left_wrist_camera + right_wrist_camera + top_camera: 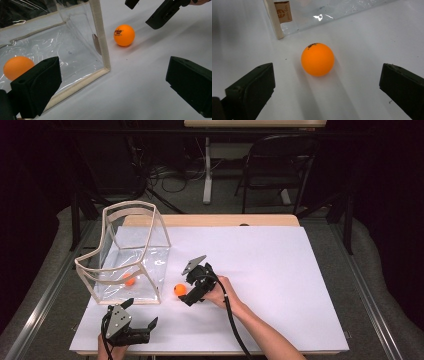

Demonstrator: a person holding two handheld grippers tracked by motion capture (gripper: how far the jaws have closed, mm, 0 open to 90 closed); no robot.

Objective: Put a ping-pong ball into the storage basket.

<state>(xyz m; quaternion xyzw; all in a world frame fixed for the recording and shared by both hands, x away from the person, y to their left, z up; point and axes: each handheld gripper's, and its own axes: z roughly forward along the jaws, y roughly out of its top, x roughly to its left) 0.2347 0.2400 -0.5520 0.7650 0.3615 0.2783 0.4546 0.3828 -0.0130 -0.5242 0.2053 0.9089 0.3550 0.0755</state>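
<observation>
An orange ball (179,289) lies on the white sheet just right of a clear bag with beige trim (150,220). A second orange ball (129,280) sits inside the bag on its floor. My right gripper (188,291) is open beside the loose ball. In the right gripper view that ball (317,59) lies just ahead of the wide-apart jaws (327,87), untouched. My left gripper (141,313) is open near the bag's front corner and holds nothing. In the left gripper view (113,85) I see the bag's corner trim (100,37), the inner ball (16,67) and the loose ball (124,35).
The white sheet (260,270) covers a wooden table, with wide bare room to the right. The bag stands upright with its mouth open at the top. A dark chair (280,165) and cables are on the floor behind the table.
</observation>
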